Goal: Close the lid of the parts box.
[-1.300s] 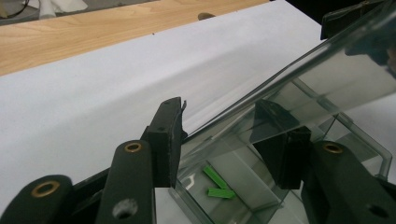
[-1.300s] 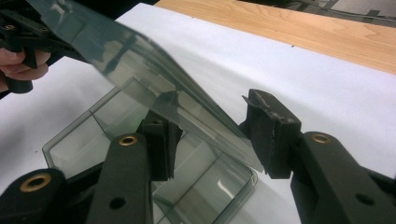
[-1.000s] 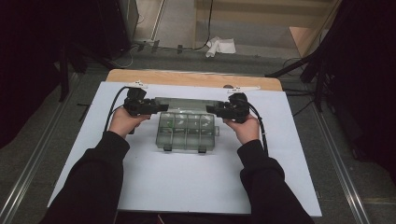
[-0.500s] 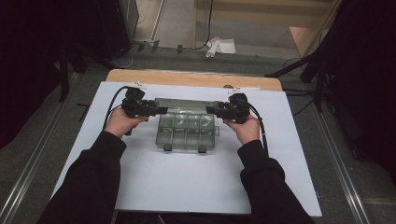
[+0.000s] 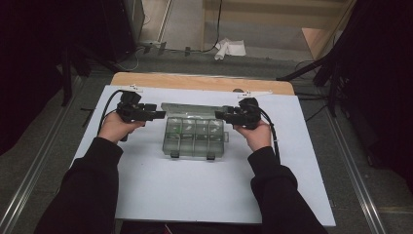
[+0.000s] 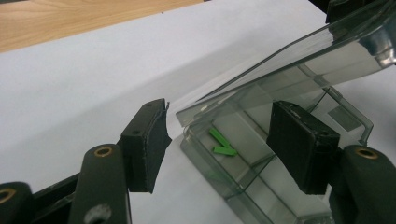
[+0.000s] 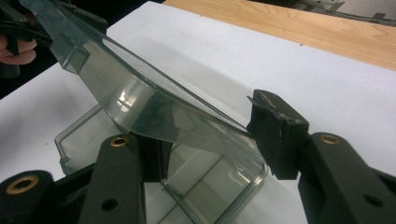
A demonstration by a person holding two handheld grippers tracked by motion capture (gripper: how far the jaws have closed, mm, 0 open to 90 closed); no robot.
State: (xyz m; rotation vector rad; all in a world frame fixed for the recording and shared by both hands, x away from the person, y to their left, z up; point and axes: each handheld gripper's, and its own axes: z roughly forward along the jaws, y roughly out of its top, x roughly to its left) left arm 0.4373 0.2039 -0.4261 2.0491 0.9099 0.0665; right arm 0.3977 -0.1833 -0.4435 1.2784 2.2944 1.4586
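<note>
A clear plastic compartment box (image 5: 195, 139) sits mid-table on the white board (image 5: 195, 195), its lid (image 5: 192, 108) tilted up at the back. My left gripper (image 5: 161, 115) is at the lid's left end and my right gripper (image 5: 219, 115) at its right end. In the left gripper view, the left gripper (image 6: 222, 144) is open, its jaws straddling the corner of the lid (image 6: 289, 60) and box (image 6: 243, 186). Green pieces (image 6: 220, 142) lie in one compartment. In the right gripper view, the right gripper (image 7: 215, 149) is open around the slanted lid (image 7: 140, 93), whose edge meets the right pad (image 7: 275, 140).
A wooden strip (image 5: 204, 82) runs along the board's far edge. Two latches (image 5: 174, 155) hang off the box's near side. Beyond the table, crumpled white paper (image 5: 231, 48) and cables lie on the floor. Dark stands flank both sides.
</note>
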